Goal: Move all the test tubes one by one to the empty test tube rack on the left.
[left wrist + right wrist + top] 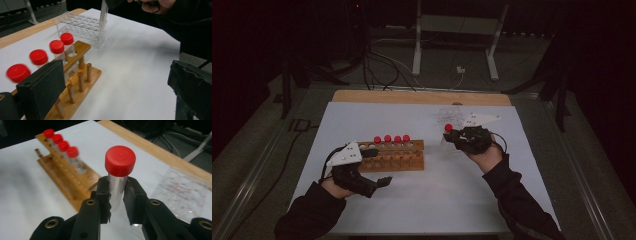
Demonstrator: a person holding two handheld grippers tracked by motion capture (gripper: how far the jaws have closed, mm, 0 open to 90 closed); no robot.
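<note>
A wooden rack [404, 161] [82, 75] [62, 177] stands mid-table with several red-capped tubes [392, 139] [57, 46] [63, 145] upright in its top row. My left gripper [379, 167] [116, 95] is at the rack's left end, jaws wide open with nothing gripped. To the right of the rack, my right gripper [453, 135] [117, 195] is shut on a clear tube with a red cap [448, 128] [120, 161] [103, 15], held upright just in front of a clear plastic rack [452, 117] [82, 27] [185, 192].
A white sheet [437, 185] covers the table, with a strip of bare wooden edge [422, 97] at the far side. Beyond the table are cables and a metal stand [452, 45] on the dark floor.
</note>
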